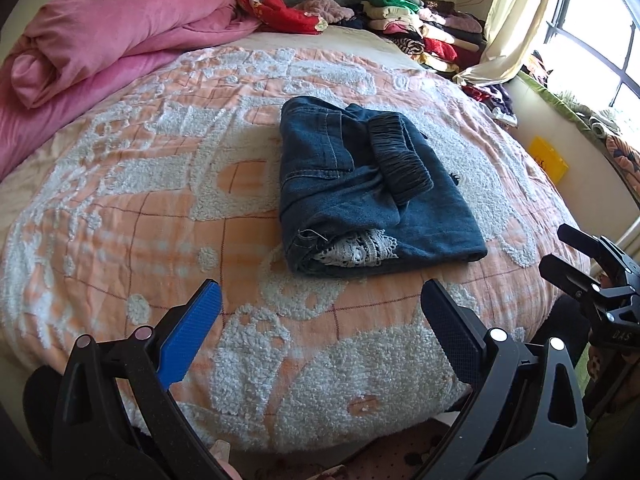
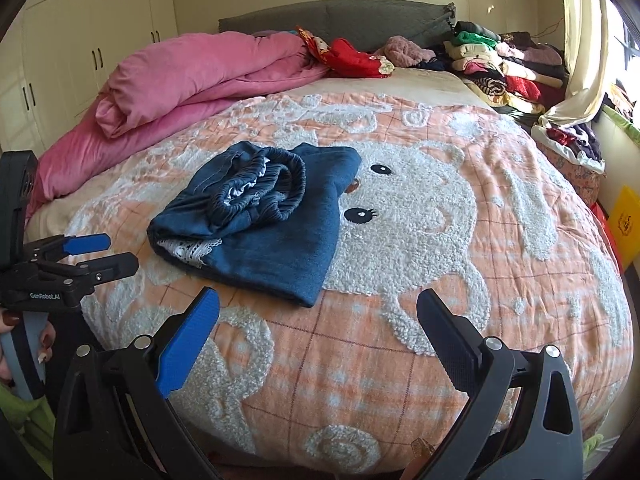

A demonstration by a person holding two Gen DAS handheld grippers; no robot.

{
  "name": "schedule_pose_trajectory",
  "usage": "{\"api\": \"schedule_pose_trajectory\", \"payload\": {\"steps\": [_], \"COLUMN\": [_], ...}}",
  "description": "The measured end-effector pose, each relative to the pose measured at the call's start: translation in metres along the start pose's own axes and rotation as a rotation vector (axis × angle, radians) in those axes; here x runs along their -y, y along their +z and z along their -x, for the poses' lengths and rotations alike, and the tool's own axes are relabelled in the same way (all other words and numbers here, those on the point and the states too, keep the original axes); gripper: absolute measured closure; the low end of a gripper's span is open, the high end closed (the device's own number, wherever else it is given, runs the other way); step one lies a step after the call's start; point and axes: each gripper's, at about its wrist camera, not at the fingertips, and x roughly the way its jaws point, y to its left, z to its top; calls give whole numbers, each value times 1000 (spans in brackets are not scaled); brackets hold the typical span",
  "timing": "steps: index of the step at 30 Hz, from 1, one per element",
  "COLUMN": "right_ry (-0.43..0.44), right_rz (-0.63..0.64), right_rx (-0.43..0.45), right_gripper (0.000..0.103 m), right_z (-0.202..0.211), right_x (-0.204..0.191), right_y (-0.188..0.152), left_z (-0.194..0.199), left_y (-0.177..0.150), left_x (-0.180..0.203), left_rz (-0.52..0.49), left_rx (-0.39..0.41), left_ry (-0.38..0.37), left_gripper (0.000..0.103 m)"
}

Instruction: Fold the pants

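A bed fills both views, spread with an orange-and-white bedspread (image 2: 400, 360) bearing a fluffy cartoon animal face. Nearest the cameras, both grippers hang over its near edge with nothing in them. The left gripper (image 1: 320, 304) has its jaws spread wide, blue pads apart and clear of the fabric; seen from the right wrist view (image 2: 108, 254), its body carries the lettering "GenRobot.AI" and a hand (image 2: 24, 344) with dark nails wraps its handle. The right gripper (image 2: 318, 312) is equally wide open, touching nothing; in the left wrist view (image 1: 560, 252) a mark on it looks like "DAS" — too small to be sure.

Just beyond the fingertips lie the pants (image 1: 360, 184) — dark denim, folded into a compact bundle on the middle of the bed, elastic waistband on top and white lace showing at the near edge. Farther back a pink duvet (image 2: 192, 76) is bunched at the left, stacked clothes (image 2: 504, 68) at the right by the curtain (image 1: 516, 20), and a grey headboard (image 2: 360, 16) behind.
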Motion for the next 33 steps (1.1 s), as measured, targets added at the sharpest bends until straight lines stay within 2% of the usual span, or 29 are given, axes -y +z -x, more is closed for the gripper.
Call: {"api": "schedule_pose_trajectory", "payload": {"steps": [33], "right_ry": [-16], "right_rz": [-29], "right_rx": [-6], "right_gripper": [5], "right_z": [1], "right_x": [7], "right_y": [1], "left_z": [1], "left_y": [2], "left_x": [-5], "left_rz": [23], "left_rx": [-4], "left_ry": [15], "left_gripper": [10]}}
